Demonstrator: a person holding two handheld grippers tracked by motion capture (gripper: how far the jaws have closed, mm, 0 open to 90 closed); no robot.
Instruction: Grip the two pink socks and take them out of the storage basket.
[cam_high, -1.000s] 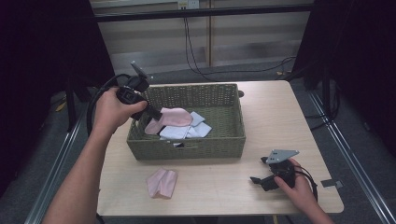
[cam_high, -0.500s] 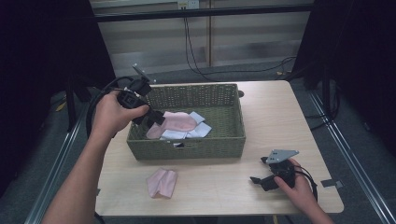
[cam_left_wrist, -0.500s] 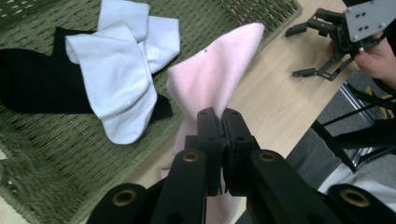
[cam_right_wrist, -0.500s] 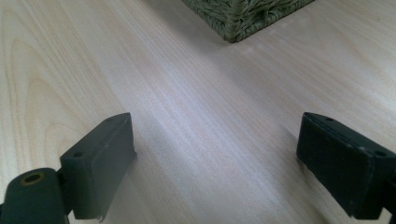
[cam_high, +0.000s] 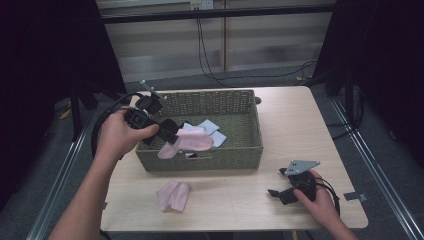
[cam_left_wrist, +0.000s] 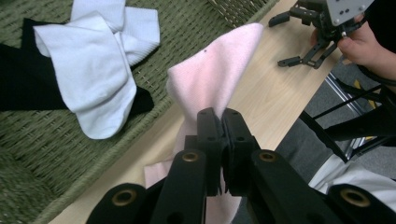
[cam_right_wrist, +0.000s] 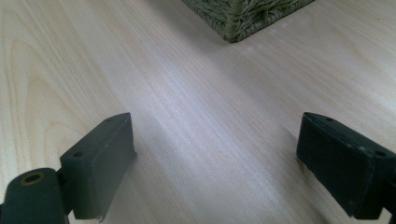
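- The counter (cam_high: 300, 125) carries a green wicker basket (cam_high: 252, 135) toward its far left part. A folded pink sock (cam_high: 172, 195) lies on the bare wood in front of the basket, well apart from both tools.
- White socks (cam_left_wrist: 98, 60) and a black sock (cam_left_wrist: 18, 79) lie on the basket floor.
- The left hand-held gripper (cam_high: 167, 131) has its jaws clamped on a second pink sock (cam_high: 187, 141), which hangs over the basket's near wall at its left part. In the left gripper view the cloth is pinched between the closed jaws.
- That sock's long axis runs roughly left to right across the basket. Its free end points toward the basket's middle and the other end droops over the near rim.
- By my reading, the step in hand is lifting this sock out to join its mate. The next move calls for carrying it clear of the rim and lowering it beside the folded one.
- The right hand-held gripper (cam_high: 285, 192) rests low on the counter near the front right, jaws spread wide with nothing between them.
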